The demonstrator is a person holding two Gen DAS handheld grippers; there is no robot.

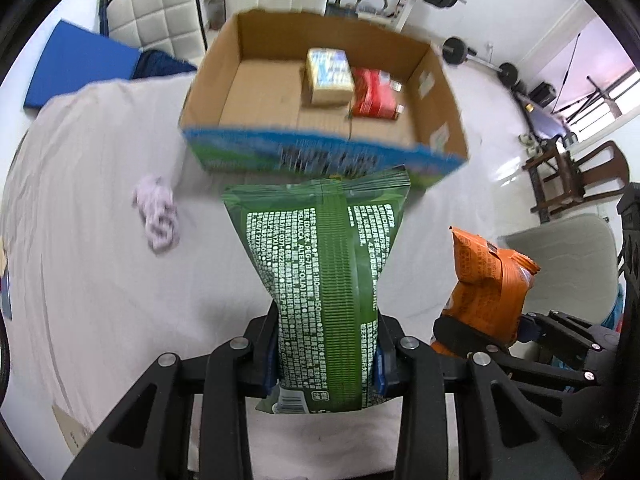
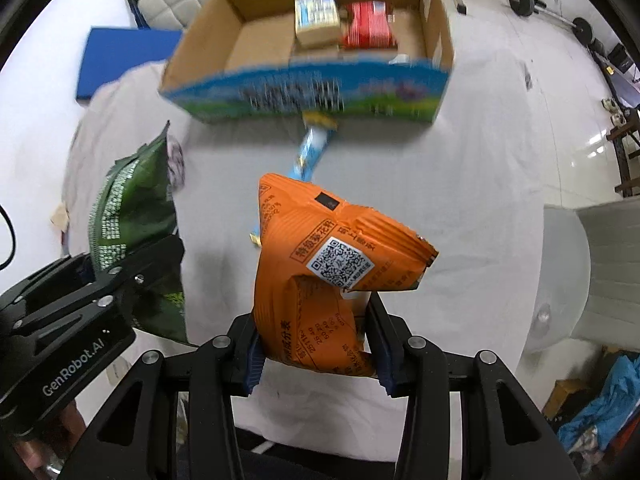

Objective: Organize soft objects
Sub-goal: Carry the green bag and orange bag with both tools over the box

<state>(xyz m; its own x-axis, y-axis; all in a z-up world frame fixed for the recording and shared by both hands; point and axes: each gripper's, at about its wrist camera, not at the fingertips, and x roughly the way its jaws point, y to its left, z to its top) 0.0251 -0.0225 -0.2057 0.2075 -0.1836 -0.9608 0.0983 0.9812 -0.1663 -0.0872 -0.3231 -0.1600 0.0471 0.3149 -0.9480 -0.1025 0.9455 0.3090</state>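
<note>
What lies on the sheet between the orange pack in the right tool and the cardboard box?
In the right wrist view, a slim blue packet lies on the sheet between the orange pack and the box.

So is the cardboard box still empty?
No, the cardboard box already holds a yellowish pack and a red pack lying side by side on its floor.

bright, even daylight | window (image 1: 612, 100) glare right | cardboard box (image 1: 320, 148) motion-blurred | fisheye edges bent, dark vignette
</note>
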